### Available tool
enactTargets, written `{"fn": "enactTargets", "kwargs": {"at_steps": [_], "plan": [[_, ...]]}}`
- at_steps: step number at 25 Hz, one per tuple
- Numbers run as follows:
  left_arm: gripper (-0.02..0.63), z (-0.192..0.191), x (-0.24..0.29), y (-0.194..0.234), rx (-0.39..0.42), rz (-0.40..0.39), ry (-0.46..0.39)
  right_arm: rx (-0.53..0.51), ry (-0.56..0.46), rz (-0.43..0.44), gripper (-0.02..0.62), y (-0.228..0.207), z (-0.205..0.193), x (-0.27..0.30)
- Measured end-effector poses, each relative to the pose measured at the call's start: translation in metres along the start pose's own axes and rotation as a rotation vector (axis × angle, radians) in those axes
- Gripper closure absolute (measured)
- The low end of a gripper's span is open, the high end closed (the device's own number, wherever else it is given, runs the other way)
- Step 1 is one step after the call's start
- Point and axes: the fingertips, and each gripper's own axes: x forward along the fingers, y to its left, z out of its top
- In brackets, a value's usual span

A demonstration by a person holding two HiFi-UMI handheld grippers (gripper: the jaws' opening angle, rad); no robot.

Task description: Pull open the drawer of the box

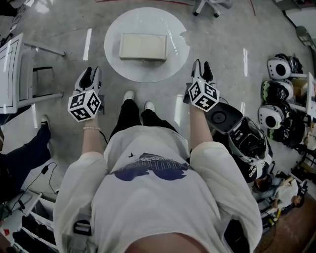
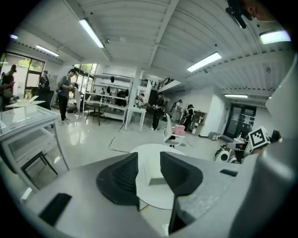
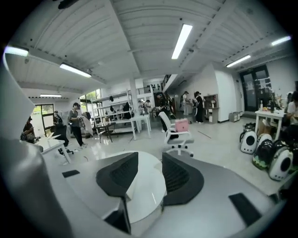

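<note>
A person stands before a round white table [image 1: 114, 57] and holds a gripper in each hand, both raised at about the same height short of the table's near rim. The left gripper [image 1: 89, 75] has its jaws apart with nothing between them; in the left gripper view the gap frames the box [image 1: 142, 47] but does not touch it. The right gripper [image 1: 202, 69] is likewise parted and empty, its view looking past the dark jaw pads onto the tabletop's right side. The box, cream-coloured and rectangular, lies flat near the middle of the table, well apart from both grippers, its long side facing the person. Its drawer looks shut, though the front face is too small to make out a handle. The person's white shoes [image 1: 129, 95] stand just beside the table's near edge. On the floor to the right sits a cluster of rounded black-and-white packs [image 1: 279, 66], and a white office chair [image 1: 210, 6] stands beyond the table.
</note>
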Motion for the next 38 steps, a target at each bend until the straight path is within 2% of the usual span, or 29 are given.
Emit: {"fn": "enactTargets", "kwargs": {"at_steps": [5,9,14,18,26,31,38], "plan": [[0.472,-0.051,0.073,-0.002,-0.002,-0.091,0.178,-0.059,0.205,0.074,0.422,0.055,-0.083,0.023],[0.472,-0.073,0.141,-0.012,0.067,-0.163,0.301,-0.091,0.365,0.164,0.408,0.123,-0.143,0.044],[0.472,-0.09,0.189,-0.009,0.097,-0.183,0.4,-0.135,0.487,0.22,0.405,0.183,-0.189,0.062],[0.472,-0.105,0.2,0.001,0.064,-0.19,0.456,-0.156,0.528,0.224,0.403,0.207,-0.205,0.077],[0.472,-0.118,0.209,-0.002,0.039,-0.234,0.5,-0.151,0.572,0.182,0.402,0.213,-0.214,0.108],[0.472,-0.118,0.212,-0.004,0.032,-0.247,0.517,-0.157,0.639,0.156,0.402,0.213,-0.228,0.115],[0.472,-0.117,0.212,-0.004,0.031,-0.258,0.516,-0.144,0.657,0.139,0.405,0.216,-0.231,0.128]]}}
